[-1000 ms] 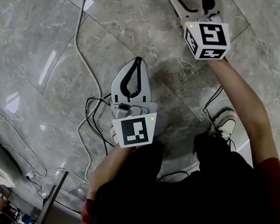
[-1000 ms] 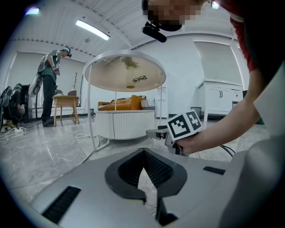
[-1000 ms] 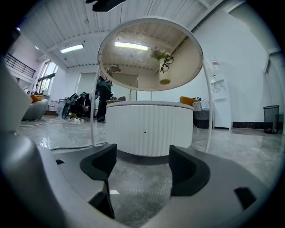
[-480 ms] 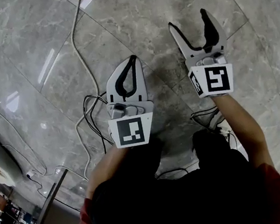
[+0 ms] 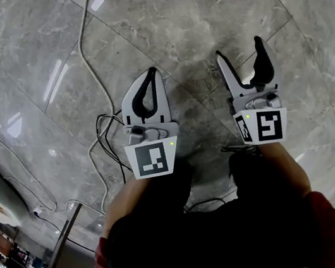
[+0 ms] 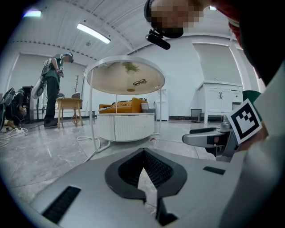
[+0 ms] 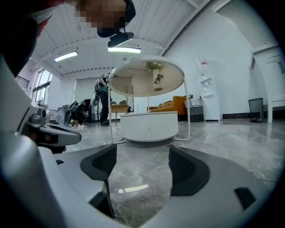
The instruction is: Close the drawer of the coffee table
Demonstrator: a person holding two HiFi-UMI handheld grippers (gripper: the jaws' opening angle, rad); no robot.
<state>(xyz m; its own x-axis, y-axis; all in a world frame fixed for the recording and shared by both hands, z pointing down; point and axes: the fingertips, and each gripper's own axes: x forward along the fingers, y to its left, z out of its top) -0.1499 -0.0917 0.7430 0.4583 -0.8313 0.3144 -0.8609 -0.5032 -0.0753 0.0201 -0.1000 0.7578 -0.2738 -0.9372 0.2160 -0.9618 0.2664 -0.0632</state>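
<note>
Your left gripper (image 5: 153, 72) is clenched on nothing: in the left gripper view its tips (image 6: 143, 151) meet, leaving only a teardrop gap behind them through which the floor shows. Your right gripper (image 5: 240, 52) is released, its jaws standing wide apart and empty, and the right gripper view shows bare grey marble floor (image 7: 138, 171) between them. In the head view you hold both grippers side by side above the floor (image 5: 28, 71), pointing away from you, the right one a little further forward. A white cable (image 5: 84, 48) runs across the tiles to the left of the left gripper, and black cables (image 5: 107, 148) loop on the floor just beside it. The coffee table (image 6: 127, 125) shows in both gripper views, well ahead of you across the floor. It is a round white ribbed drum under a round top carried on a thin white frame. Its drawer is too far off to make out as open or shut. Behind the table sits an orange sofa (image 6: 129, 106), and at the far left a person (image 6: 53, 89) stands near a wooden stool (image 6: 69, 107).
</note>
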